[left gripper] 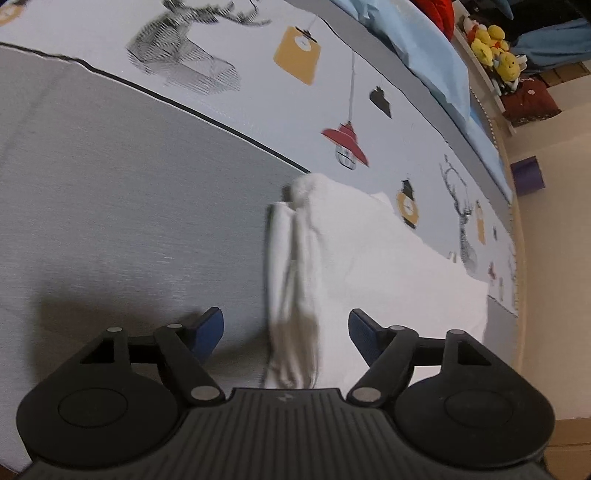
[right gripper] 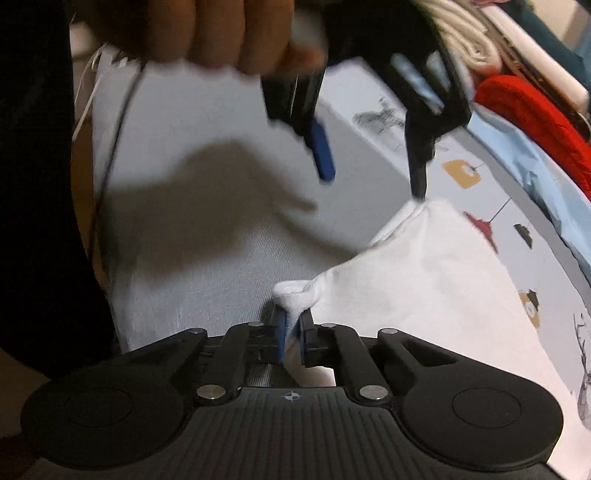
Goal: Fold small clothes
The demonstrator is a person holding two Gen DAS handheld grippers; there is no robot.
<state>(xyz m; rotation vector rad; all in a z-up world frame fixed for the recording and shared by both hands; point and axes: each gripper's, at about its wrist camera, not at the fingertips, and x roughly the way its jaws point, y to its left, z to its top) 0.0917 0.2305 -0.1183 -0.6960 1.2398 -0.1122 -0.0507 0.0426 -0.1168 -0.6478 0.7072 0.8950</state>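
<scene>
The white cloth (left gripper: pixel 369 258) lies on the bed (left gripper: pixel 110 184), on the printed sheet (left gripper: pixel 258 92). Its near edge looks blurry and hangs in folds. The bottom of it is hidden behind the left gripper (left gripper: pixel 286 328), whose fingers are wide apart and hold nothing. The right gripper (right gripper: pixel 291 332) has its fingers pinched tight on a corner of the cloth (right gripper: pixel 424 288). A blurry hand (right gripper: pixel 207 33) fills the top.

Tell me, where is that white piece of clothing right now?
The white garment lies on the patterned bedsheet; the right gripper pinches one corner, and the open left gripper hovers over its bunched edge.
</scene>
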